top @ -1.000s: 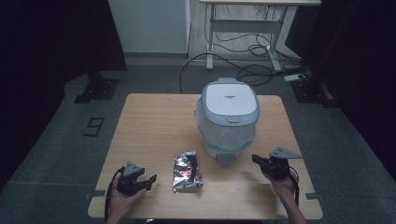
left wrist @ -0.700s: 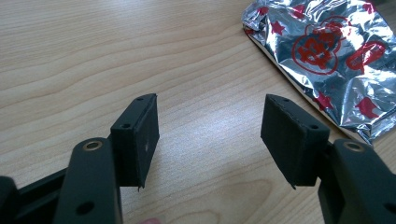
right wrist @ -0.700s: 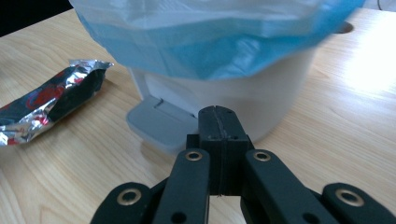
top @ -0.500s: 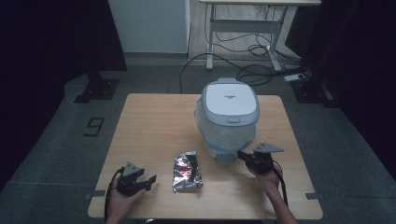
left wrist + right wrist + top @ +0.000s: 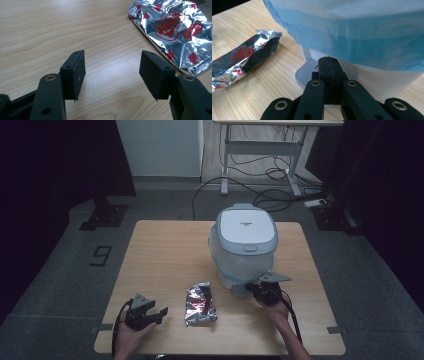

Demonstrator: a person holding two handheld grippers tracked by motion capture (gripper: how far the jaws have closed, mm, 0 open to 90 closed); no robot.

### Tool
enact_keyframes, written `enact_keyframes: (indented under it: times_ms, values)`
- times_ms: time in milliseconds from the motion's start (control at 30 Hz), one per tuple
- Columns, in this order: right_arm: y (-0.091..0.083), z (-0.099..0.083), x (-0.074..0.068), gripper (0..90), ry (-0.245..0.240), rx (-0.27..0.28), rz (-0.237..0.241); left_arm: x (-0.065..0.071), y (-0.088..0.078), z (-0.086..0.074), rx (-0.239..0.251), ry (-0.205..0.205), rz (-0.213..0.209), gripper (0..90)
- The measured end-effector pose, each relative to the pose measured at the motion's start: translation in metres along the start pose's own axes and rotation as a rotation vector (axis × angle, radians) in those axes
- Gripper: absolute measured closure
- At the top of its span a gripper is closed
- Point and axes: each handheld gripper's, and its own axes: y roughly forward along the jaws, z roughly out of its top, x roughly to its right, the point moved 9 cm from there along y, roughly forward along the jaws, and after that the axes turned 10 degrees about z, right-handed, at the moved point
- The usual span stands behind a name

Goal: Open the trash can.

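Lidded rice cooker (image 5: 246, 242) untouched; foil packet (image 5: 200, 303) lies unopened on the worktop (image 5: 165, 250). Left tongs (image 5: 112, 71) gape empty; right tongs (image 5: 329, 65) closed, empty, at cooker's near base.

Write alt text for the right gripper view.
The right tool, jaws shut and empty, points at the base of a white and blue appliance, just over its grey pedal-like tab. A crinkled silver foil packet with red print lies on the wooden table.

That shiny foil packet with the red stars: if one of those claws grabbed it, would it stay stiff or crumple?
The foil packet would probably crumple: its skin already looks creased and puffed. It lies flat on the wooden table, so it should slide, not roll. The glossy film may be slippery.
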Motion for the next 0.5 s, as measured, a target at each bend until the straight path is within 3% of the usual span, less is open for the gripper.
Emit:
enact_keyframes:
  times_ms: [500]
  values:
    - [0.013, -0.010, 0.004, 90.0, 0.026, -0.049, -0.006, -0.003, -0.002, -0.001, -0.001, -0.012, 0.004, 37.6]
